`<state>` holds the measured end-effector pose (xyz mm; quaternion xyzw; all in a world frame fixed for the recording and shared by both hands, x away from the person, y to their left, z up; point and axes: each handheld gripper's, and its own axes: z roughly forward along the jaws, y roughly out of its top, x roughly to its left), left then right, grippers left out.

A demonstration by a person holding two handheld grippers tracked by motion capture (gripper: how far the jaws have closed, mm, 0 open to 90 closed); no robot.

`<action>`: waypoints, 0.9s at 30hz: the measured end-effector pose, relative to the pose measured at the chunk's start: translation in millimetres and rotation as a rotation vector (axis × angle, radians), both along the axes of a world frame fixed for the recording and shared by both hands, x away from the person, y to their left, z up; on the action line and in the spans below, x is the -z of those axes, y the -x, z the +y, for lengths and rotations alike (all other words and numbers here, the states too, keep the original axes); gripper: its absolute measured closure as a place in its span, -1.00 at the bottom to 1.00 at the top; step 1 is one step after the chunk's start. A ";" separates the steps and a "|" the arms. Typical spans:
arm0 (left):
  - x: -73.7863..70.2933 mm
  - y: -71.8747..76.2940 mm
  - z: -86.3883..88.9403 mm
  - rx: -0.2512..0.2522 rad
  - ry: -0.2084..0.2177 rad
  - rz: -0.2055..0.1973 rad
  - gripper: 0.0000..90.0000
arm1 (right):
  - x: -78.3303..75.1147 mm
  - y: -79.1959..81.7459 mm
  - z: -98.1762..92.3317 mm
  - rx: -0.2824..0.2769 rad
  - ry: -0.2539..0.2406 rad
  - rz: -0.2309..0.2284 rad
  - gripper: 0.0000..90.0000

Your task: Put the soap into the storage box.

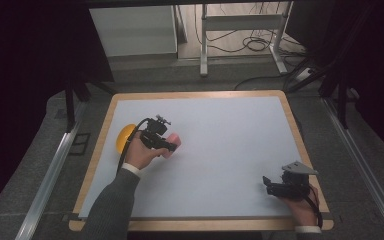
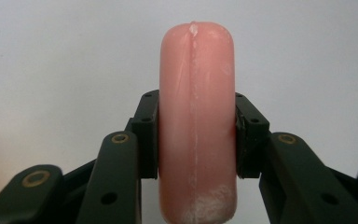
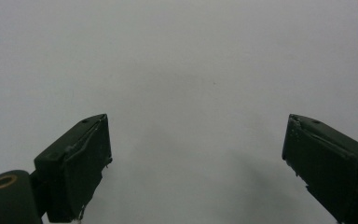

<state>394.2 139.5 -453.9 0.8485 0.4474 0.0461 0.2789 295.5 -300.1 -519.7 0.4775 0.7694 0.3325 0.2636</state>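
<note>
A pink rounded block (image 2: 196,126), soap-like w/ a seam down its middle, is clamped between the jaws of the left gripper (image 1: 166,143) and is held over the left part of the white mat (image 1: 220,150), just beside a yellow-orange round object (image 1: 125,136) at the mat's left edge. The right gripper (image 3: 196,165) is held near the mat's front-right corner w/ jaws wide apart, nothing between them. The mat is laid on a wooden-edged table (image 1: 96,150).

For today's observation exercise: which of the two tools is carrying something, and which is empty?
The left tool carries a pink rounded object, clamped between its jaws. The right tool is empty, jaws spread wide over the white mat.
</note>
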 end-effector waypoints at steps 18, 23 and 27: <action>-1.9 0.2 30.8 -0.065 -0.016 -0.006 0.34 | -0.3 -0.1 0.6 -0.001 -0.002 -0.001 -0.83; -2.6 1.1 35.9 -0.075 -0.019 -0.006 0.34 | -0.5 0.2 1.2 -0.004 -0.001 -0.002 -0.83; -3.6 0.9 41.9 -0.081 -0.021 -0.008 0.34 | -0.6 0.3 0.6 -0.002 0.000 0.000 -0.83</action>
